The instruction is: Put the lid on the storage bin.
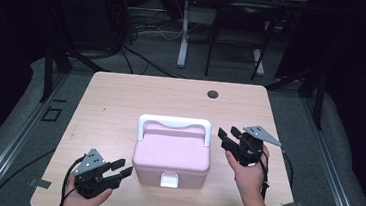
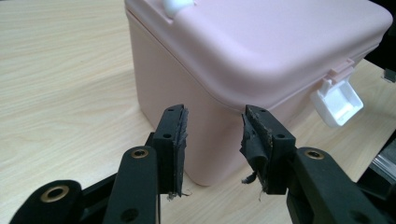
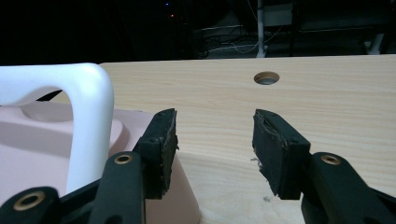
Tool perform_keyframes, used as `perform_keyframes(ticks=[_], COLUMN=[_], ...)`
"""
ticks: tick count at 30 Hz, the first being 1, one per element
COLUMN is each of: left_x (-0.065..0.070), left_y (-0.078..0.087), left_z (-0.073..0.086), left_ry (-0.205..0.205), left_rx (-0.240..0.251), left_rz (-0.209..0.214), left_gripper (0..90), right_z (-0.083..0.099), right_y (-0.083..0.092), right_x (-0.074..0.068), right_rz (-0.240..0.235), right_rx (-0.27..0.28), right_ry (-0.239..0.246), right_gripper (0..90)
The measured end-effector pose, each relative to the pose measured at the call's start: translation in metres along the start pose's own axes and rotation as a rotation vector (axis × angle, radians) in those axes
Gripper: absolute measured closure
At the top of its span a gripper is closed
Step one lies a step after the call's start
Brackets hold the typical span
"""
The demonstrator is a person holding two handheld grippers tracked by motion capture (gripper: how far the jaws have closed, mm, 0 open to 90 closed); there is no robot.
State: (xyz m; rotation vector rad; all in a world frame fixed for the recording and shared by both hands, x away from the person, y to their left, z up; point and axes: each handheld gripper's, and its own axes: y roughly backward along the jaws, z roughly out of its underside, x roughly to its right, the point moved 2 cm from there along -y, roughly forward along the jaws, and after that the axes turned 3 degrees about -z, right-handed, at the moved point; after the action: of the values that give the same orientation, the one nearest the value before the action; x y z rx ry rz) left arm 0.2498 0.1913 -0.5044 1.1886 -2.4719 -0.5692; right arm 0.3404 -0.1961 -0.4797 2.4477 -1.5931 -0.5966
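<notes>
A pink lidded box (image 1: 171, 154) stands in the middle of the wooden table (image 1: 121, 97). Its white handle (image 1: 174, 122) lies at the far side of the lid, and its white latch (image 1: 168, 180) faces the person. My left gripper (image 1: 124, 168) sits just off the box's front left corner, open, with nothing between its pads. In the left gripper view the box corner (image 2: 210, 154) stands right behind my open left gripper (image 2: 215, 121), and the latch (image 2: 337, 102) is at the right. My right gripper (image 1: 227, 133) hovers open beside the handle's right end (image 3: 88, 107).
A round cable hole (image 1: 213, 94) sits in the table near its far edge. Beyond the table are a dark floor, cables and the legs of another table (image 1: 182, 43). Bare wood lies to the left of the box and behind it.
</notes>
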Motion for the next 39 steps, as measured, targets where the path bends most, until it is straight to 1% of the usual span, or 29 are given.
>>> perform_keyframes(ticks=[7, 12, 14, 17, 20, 22, 23, 25, 30, 37, 39], left_x=[-0.003, -0.006, -0.007, -0.011, -0.012, -0.013, -0.015, -0.017, -0.023, -0.029, -0.030], left_y=[0.002, 0.001, 0.001, 0.000, -0.001, -0.002, -0.004, -0.005, -0.013, -0.020, -0.022], left_z=[-0.004, -0.006, -0.008, -0.014, -0.016, -0.018, -0.020, -0.021, -0.023, -0.022, -0.021], left_ry=[0.005, 0.019, 0.017, 0.019, 0.017, 0.021, 0.027, 0.028, 0.038, 0.060, 0.061], left_rx=[0.013, 0.026, 0.028, 0.046, 0.046, 0.050, 0.062, 0.064, 0.068, 0.067, 0.071], left_rz=[-0.009, -0.014, -0.017, -0.026, -0.030, -0.036, -0.040, -0.042, -0.055, -0.066, -0.072], left_gripper=[58.2, 57.8, 57.7, 57.7, 57.7, 57.6, 57.6, 57.6, 57.6, 57.5, 57.4], right_z=[0.000, 0.000, 0.000, 0.000, -0.001, -0.001, -0.001, -0.001, -0.001, -0.001, -0.001], right_y=[0.000, 0.000, 0.000, 0.000, 0.001, 0.001, 0.001, 0.001, 0.002, 0.001, 0.002], right_x=[0.000, 0.000, 0.001, 0.001, 0.001, 0.001, 0.001, 0.002, 0.002, 0.003, 0.003], right_rz=[0.000, 0.000, 0.000, 0.001, 0.001, 0.001, 0.001, 0.002, 0.002, 0.004, 0.003], right_rx=[0.000, 0.002, 0.003, 0.003, 0.003, 0.007, 0.007, 0.010, 0.007, 0.009, 0.008], right_ry=[0.001, 0.001, 0.001, 0.001, -0.002, 0.000, -0.002, -0.001, 0.000, -0.007, -0.006], right_gripper=[49.5, 49.5, 49.5, 49.5, 49.5, 49.4, 49.5, 49.5, 49.5, 49.4, 49.4])
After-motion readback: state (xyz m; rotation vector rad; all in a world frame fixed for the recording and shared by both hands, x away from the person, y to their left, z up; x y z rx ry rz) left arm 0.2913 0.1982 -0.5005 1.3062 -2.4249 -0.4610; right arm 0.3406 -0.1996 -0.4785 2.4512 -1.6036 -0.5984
